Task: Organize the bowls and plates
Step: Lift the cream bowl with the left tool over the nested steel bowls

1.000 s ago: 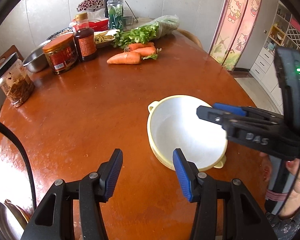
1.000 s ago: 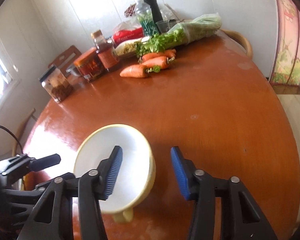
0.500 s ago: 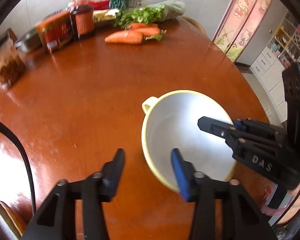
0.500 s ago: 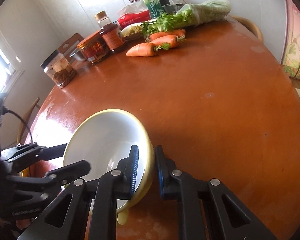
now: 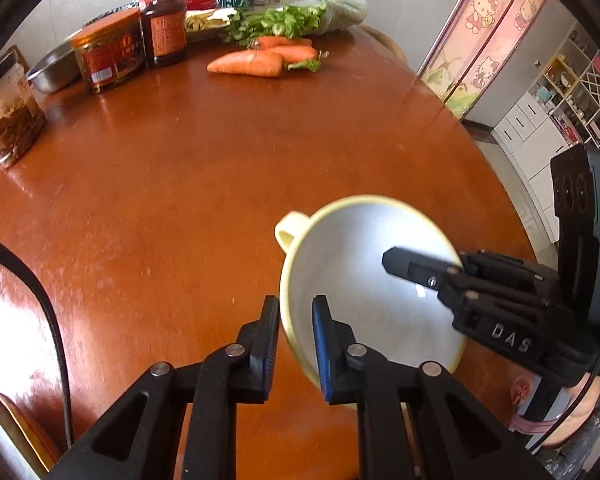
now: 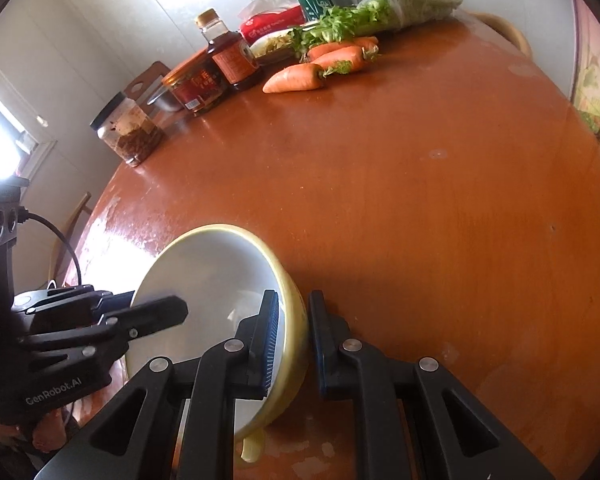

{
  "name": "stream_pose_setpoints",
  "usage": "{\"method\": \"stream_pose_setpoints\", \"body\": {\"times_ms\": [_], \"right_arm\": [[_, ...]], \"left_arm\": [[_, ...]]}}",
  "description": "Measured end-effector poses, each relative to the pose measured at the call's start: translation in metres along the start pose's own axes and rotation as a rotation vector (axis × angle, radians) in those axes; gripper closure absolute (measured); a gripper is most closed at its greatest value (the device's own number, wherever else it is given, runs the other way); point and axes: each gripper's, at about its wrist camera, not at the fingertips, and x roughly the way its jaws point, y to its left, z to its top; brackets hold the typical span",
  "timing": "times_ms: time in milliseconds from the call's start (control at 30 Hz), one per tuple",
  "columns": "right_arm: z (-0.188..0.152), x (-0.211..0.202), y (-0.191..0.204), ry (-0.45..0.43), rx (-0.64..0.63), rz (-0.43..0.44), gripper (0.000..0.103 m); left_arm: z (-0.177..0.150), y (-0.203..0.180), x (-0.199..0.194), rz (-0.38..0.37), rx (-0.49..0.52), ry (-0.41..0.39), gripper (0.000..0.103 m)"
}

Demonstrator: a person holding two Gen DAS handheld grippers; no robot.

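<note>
Gripping opposite sides of the same dish, both tools meet over the near part of the round reddish-brown wooden bench [image 5: 204, 184]; the left hand-held gripper [image 5: 296, 344] has its blue-padded fingers drawn close together with the left rim of the pale yellow bowl with a white inside and small side handles [image 5: 364, 280] between them, one finger outside the wall and one inside; the right hand-held gripper [image 6: 294, 340] is clamped the same way on the bowl's right rim, its inner finger lying against the white inside and its outer finger against the yellow wall. The bowl sits tilted, its opening turned up toward the cameras, at the near edge of the bench and well apart from everything else on it; whether its base touches the wood I cannot tell. One loop handle juts out on the far left side of the rim in the left wrist view; another hangs at the near bottom in the right wrist view.

At the far edge stand a dark sauce bottle with an orange label [image 5: 164, 20], just beside a squat jar with an orange lid [image 5: 110, 54]; a steel basin [image 5: 54, 68] lies behind the jar; a clear jar of brown paste [image 5: 8, 116] stands off to the left. Three orange carrots [image 5: 260, 60] lie near a bunch of leafy greens in a plastic sleeve [image 5: 300, 18].
</note>
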Motion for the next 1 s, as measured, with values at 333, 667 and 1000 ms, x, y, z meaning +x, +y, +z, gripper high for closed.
{"method": "stream_pose_setpoints", "body": {"times_ms": [333, 667, 1000], "right_arm": [[-0.008, -0.001, 0.008, 0.006, 0.007, 0.006, 0.088], [-0.006, -0.030, 0.018, -0.087, 0.024, 0.036, 0.087], [-0.004, -0.062, 0.045, -0.161, -0.007, 0.069, 0.087]], "left_arm": [[-0.007, 0.001, 0.009, 0.013, 0.009, 0.049, 0.082], [-0.010, 0.002, -0.027, 0.021, 0.002, -0.091, 0.092], [-0.018, -0.001, -0.076, 0.026, 0.009, -0.196, 0.092]]}}
